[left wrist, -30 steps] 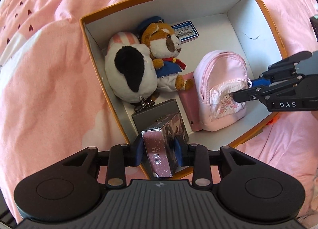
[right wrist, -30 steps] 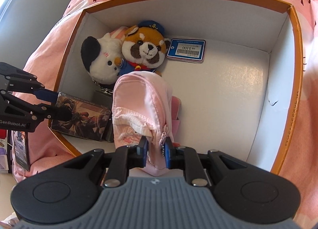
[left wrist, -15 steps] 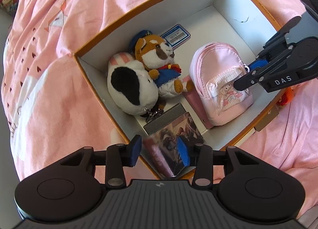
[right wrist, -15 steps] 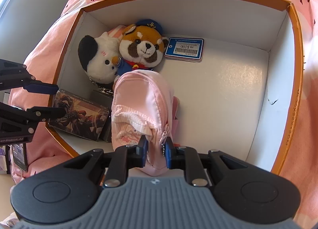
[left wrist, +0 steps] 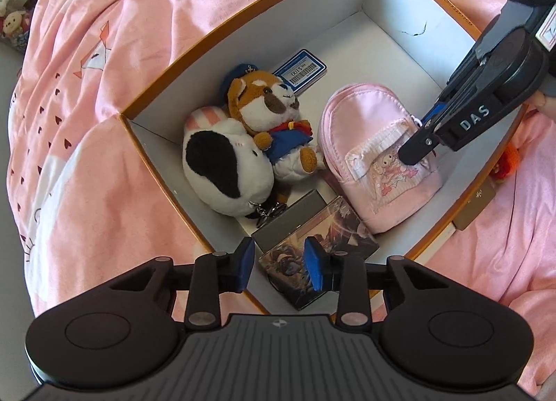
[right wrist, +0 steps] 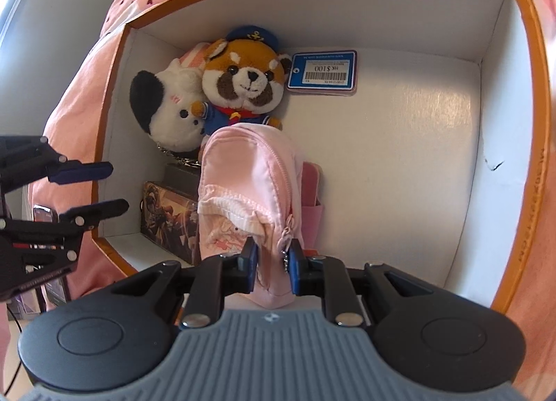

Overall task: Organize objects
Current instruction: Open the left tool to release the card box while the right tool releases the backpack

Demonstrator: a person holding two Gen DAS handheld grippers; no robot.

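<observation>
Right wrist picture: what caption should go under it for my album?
The right gripper pinches a pink mini backpack standing inside the orange-rimmed box, beside two plush toys.

Box [left wrist: 163, 95] set on the bedcover [left wrist: 87, 88]. In its far left corner 2 plush toys are packed together, dog [right wrist: 166, 112] left of panda [right wrist: 243, 81]. Tag card [right wrist: 323, 71] laid flat right of panda. Backpack [right wrist: 243, 185] stood nearer, card box [right wrist: 166, 210] to its left, beside the near wall.

The left gripper [left wrist: 278, 267] let go of the glossy illustrated card box [left wrist: 314, 255], now lying flat at the orange-rimmed box's [left wrist: 166, 97] six o'clock corner, its jaws just closing partway, pads clear of it
</observation>
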